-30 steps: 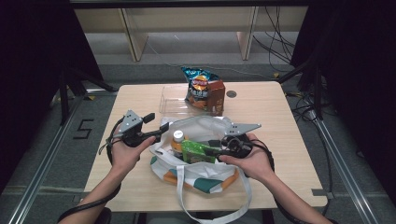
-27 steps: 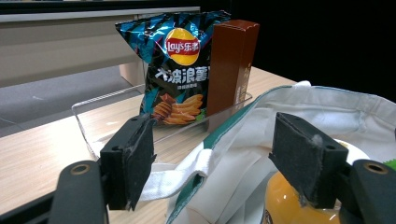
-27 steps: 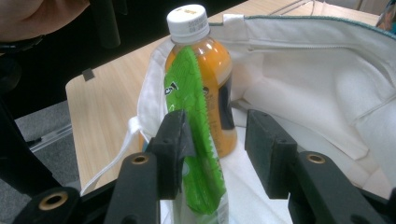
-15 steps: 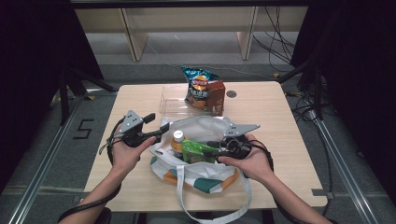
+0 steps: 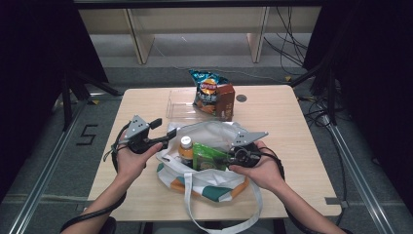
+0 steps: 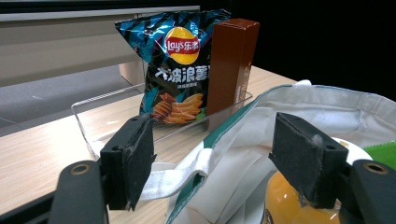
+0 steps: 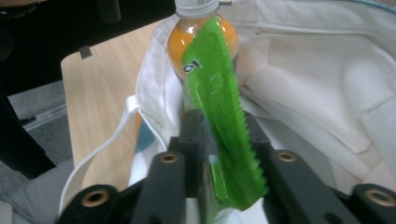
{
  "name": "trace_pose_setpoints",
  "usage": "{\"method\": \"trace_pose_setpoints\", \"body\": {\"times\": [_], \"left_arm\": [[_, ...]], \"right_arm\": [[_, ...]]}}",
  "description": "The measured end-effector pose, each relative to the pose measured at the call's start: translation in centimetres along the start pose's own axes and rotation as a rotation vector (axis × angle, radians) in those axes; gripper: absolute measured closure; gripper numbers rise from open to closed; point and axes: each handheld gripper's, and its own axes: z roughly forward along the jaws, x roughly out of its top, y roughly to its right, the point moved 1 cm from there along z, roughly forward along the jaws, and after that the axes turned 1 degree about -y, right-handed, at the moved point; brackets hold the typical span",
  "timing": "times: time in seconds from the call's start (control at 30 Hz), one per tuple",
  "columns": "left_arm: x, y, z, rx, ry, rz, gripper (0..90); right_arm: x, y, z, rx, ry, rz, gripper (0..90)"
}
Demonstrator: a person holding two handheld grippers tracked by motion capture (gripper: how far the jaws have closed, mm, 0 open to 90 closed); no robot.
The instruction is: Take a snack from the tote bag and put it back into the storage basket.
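While clamped, right gripper on green packet.

White canvas tote bag with green-orange base open at worktop centre. Orange juice bottle and green snack packet inside. Right tongs at packet; left tongs at bag rim. Clear plastic tray behind holds blue crisp bag, brown box.
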Motion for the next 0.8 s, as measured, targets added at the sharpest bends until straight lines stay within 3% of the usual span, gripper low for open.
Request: {"method": "trace_pose_setpoints", "body": {"times": [0.3,0.4,0.5,0.57,0.8], "left_arm": [[0.0,-0.1,0.0,0.0,0.0,0.008,29.0],[0.0,-0.1,0.0,0.0,0.0,0.006,29.0],[0.0,-0.1,0.0,0.001,0.0,0.001,29.0],[0.0,-0.1,0.0,0.002,-0.001,0.005,29.0],[0.0,0.0,0.1,0.002,-0.004,-0.002,29.1]], "right_arm": [[0.0,0.0,-0.2,-0.03,0.003,-0.04,88.8],[0.2,0.1,-0.3,-0.058,0.03,-0.072,89.7],[0.4,0.0,-0.6,-0.049,0.02,-0.065,89.9],[0.6,0.1,-0.8,-0.055,0.036,-0.089,90.0],[1.4,0.3,-2.1,-0.07,0.07,-0.087,90.0]]}}
